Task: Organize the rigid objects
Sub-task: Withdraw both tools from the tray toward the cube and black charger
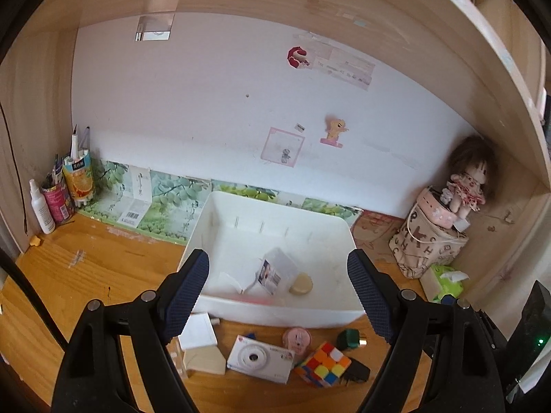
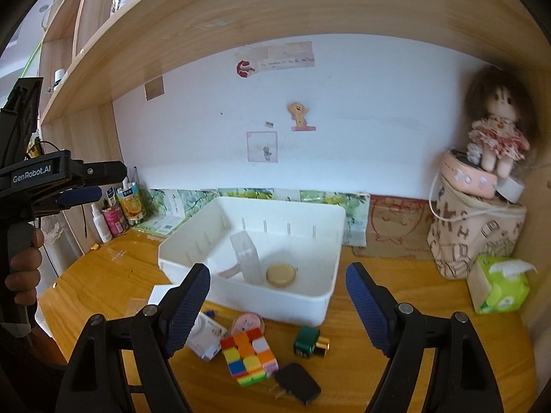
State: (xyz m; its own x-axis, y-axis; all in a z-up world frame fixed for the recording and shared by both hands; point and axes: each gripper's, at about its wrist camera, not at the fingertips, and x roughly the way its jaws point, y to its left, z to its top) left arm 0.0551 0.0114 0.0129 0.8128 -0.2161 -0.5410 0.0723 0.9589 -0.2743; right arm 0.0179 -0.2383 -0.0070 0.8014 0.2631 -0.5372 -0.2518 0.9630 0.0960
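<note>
A white bin stands on the wooden desk and holds a clear plastic case and a round beige disc. In front of it lie a white toy camera, a colourful puzzle cube, a pink round item, a green block with a battery and a black plug adapter. My left gripper hovers open above these. My right gripper is open too, with nothing between its fingers.
A white card and a wooden house-shaped block lie left of the camera. Bottles and pen cups fill the back left corner. A patterned bag with a doll and a green tissue pack stand at right. A shelf overhangs.
</note>
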